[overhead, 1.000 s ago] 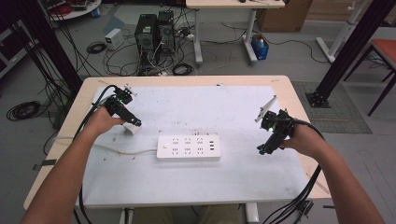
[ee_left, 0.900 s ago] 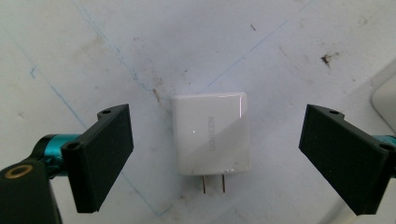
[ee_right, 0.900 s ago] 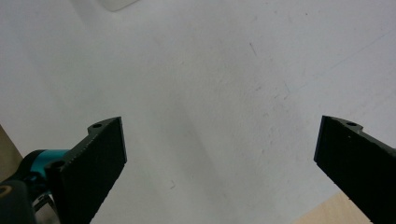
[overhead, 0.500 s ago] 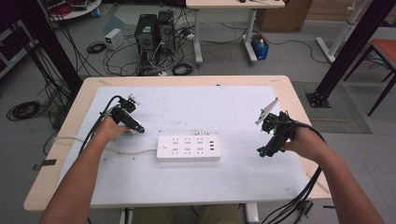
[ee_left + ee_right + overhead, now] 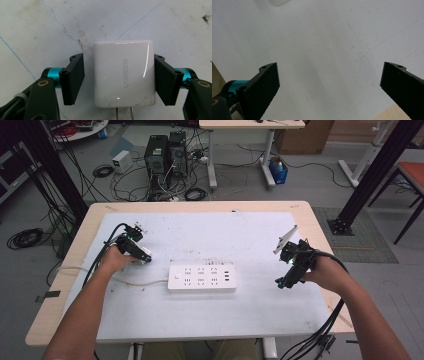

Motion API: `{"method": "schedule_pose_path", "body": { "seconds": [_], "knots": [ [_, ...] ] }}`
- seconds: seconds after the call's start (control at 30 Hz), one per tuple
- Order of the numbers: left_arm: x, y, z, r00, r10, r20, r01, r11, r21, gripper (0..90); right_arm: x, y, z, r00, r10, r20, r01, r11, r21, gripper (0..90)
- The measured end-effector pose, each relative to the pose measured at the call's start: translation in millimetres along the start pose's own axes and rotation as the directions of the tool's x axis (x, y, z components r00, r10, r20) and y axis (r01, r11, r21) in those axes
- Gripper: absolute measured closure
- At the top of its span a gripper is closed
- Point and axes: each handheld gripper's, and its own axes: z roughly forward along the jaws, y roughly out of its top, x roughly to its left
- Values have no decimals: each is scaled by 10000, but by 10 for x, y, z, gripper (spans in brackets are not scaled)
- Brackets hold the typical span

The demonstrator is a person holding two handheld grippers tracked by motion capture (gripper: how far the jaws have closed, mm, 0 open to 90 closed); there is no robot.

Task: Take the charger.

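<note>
A white UGREEN charger (image 5: 123, 75) lies flat on the white table mat (image 5: 210, 235), its metal prongs pointing toward the camera in the left gripper view. My left gripper (image 5: 120, 76) is open and straddles it: the right jaw sits at the charger's side, the left jaw a small gap away. In the high view the left gripper (image 5: 142, 254) is down at the charger (image 5: 146, 261), left of a white power strip (image 5: 201, 278). My right gripper (image 5: 282, 281) hovers open over bare mat right of the strip, and the right gripper view shows the right gripper (image 5: 329, 85) with nothing between its jaws.
The power strip's white cord (image 5: 135, 282) runs left across the mat toward the table edge. A corner of the strip (image 5: 278, 2) shows at the top of the right gripper view. Gripper cables trail off the table's front. Computers and wiring sit on the floor beyond.
My left gripper has come down and toward the near side onto the charger, its jaws now on either side of it. The right gripper has barely shifted.
</note>
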Motion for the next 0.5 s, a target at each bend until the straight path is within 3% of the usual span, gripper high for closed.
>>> {"method": "schedule_pose_path", "body": {
  "seconds": [0.13, 0.37, 0.47, 0.5],
  "knots": [
    [-17, 5, -14, 9998, 168, 97, -168, 9999, 10, 411, 6, 13, 10, 10000, -24, 24, 24, 10000, 22, 16],
    [-10, -18, -52, 9992, 244, 311, -243, 9997, -30, 426, 16, 21, 2, 10000, -16, 46, 16, 10000, -15, 16],
    [-22, -13, -114, 9989, 333, 332, -325, 9992, -222, 426, 12, 9, 4, 10000, 31, 70, -31, 10000, 17, 16],
    [-35, -11, -194, 9984, 410, 395, -391, 9981, -484, 426, 8, 6, 4, 10000, 59, 79, -59, 10000, 41, 16]
  ]
}}
